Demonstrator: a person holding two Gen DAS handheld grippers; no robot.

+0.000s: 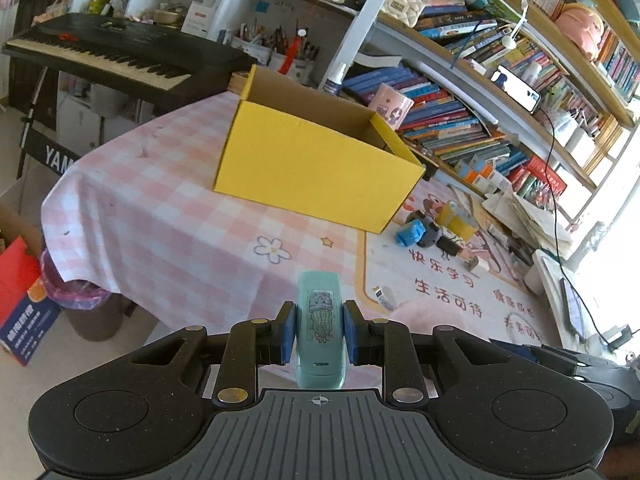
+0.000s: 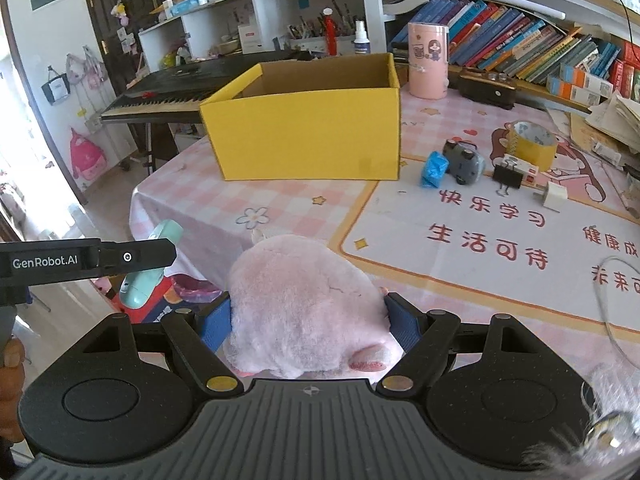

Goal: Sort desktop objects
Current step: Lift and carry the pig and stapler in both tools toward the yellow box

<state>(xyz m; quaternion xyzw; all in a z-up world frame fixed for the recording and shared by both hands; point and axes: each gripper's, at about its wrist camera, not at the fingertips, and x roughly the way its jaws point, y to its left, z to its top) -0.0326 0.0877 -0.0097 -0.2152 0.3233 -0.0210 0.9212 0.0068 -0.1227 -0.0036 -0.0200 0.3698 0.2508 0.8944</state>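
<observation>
Where pink checked cloth covers table | left gripper grasps mint case | right gripper grasps plush

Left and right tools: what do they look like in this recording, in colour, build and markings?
Both are matt black plastic. The left tool and the right tool each have blue ribbed pads on angular linkage arms with brass-coloured pivot pins, two round discs, and a grey ribbed centre plate bearing a small crosshair mark. Seen from the right wrist, the left tool's side reads "GenRobot.AI" in white.
</observation>
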